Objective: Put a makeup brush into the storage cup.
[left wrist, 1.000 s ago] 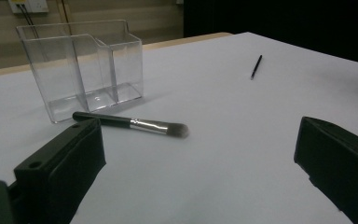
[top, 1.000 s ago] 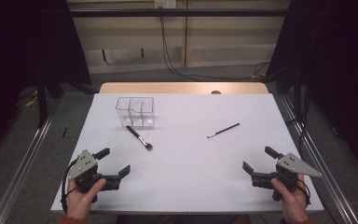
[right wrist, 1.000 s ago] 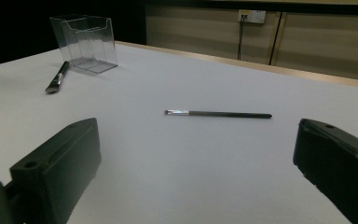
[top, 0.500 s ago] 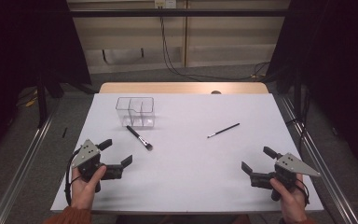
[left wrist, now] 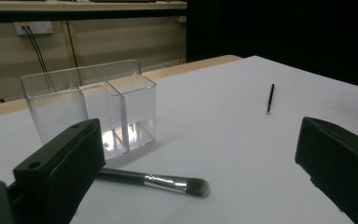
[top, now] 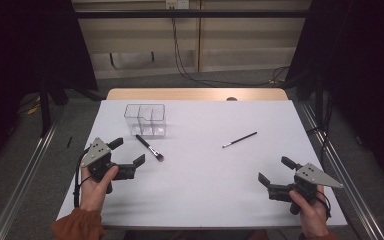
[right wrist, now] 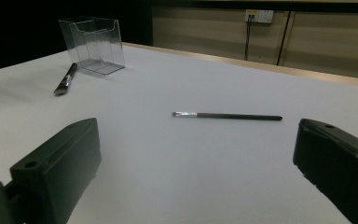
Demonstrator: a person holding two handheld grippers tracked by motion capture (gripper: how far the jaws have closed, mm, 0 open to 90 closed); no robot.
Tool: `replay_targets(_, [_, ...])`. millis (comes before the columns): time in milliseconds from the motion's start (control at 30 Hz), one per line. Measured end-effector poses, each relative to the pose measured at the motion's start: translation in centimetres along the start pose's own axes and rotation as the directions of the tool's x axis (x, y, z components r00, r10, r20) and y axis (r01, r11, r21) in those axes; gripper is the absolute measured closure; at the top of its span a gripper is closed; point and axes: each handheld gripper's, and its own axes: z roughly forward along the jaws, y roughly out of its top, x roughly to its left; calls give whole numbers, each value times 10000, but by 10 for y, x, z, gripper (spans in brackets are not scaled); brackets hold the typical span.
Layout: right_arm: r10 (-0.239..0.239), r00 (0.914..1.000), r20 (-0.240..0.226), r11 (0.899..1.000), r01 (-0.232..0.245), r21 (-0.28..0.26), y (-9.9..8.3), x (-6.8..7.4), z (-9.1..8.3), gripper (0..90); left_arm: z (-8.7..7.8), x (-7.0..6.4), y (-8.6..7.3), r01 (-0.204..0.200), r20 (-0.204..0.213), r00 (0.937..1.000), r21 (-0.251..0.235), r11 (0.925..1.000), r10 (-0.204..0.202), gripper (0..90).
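high view: my left gripper (top: 127, 156) sits low at the table's (top: 205, 200) near-left, jaws wide apart and holding nothing, aimed at the thick makeup brush (top: 149, 148) lying flat just in front of the clear organizer (top: 146, 120). my right gripper (top: 276, 175) is near-right, also spread and empty, well short of the thin brush (top: 240, 139) at mid-table. both hands grip from below, jaws pointing forward and inward, close to level. risk as i judge it — both brushes are slim and flat on the surface, so a shallow approach could skate a jaw over the handle and roll it away instead of pinching it. left gripper view: the thick makeup brush (left wrist: 156, 180) lies across my line between the two jaws, bristle end toward the right jaw, handle partly hidden behind the left one. the clear organizer (left wrist: 93, 109) stands right behind it, close, though i can't tell whether they touch. if i overshoot, the left jaw may clip the organizer wall and shove or tip it; it looks light and empty. the thin brush (left wrist: 270, 98) is far off. right gripper view: the thin brush (right wrist: 227, 115) lies crosswise ahead, between the open jaws but still well apart from them. it's very narrow — closing off-centre or too high would likely miss or flick it. the thick makeup brush (right wrist: 65, 79) and clear organizer (right wrist: 93, 45) sit far left.
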Motion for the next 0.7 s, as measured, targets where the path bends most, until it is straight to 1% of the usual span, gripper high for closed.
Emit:
replay_targets(33, [0,10000,0,10000,0,0,0,0,0,2,0,0,0,0,0,10000,0,10000,0,13])
replay_targets(67, [-5,10000,-9,10000,5,-7,0,0,1,2,4,1,0,-56,56,10000,166,9998,55,13])
replay_targets(167, [-57,10000,1,10000,57,3,0,0,1,2,7,3,2,-168,53,9998,216,9996,167,13])
replay_targets(200, [-25,10000,-32,10000,25,-12,0,0,0,2,9,5,6,-271,66,9996,178,9995,270,13])
replay_targets(233, [-25,10000,-32,10000,25,-12,0,0,0,2,9,5,6,-271,66,9996,178,9995,270,13])
replay_targets(267, [-47,10000,-17,10000,47,-16,0,0,0,2,11,6,10,-286,69,9996,55,9996,286,13])
replay_targets(367, [-46,10000,-25,10000,46,3,0,1,0,2,15,8,14,-365,17,9993,55,9993,365,14])
replay_targets(400, [-61,10000,-36,10000,61,16,0,1,0,2,17,8,15,-306,-9,9995,51,9995,307,14])
replay_targets(533, [-38,10000,-39,10000,38,12,0,1,0,2,23,10,17,-453,-44,9990,120,9989,454,15])
replay_targets(600, [-36,10000,-39,10000,36,11,0,1,0,2,27,9,18,-469,-54,9989,-39,9989,468,15])
replay_targets(700, [-193,9998,-88,9998,193,88,-1,1,1,2,35,12,19,-434,-25,9991,-7,9991,434,16])
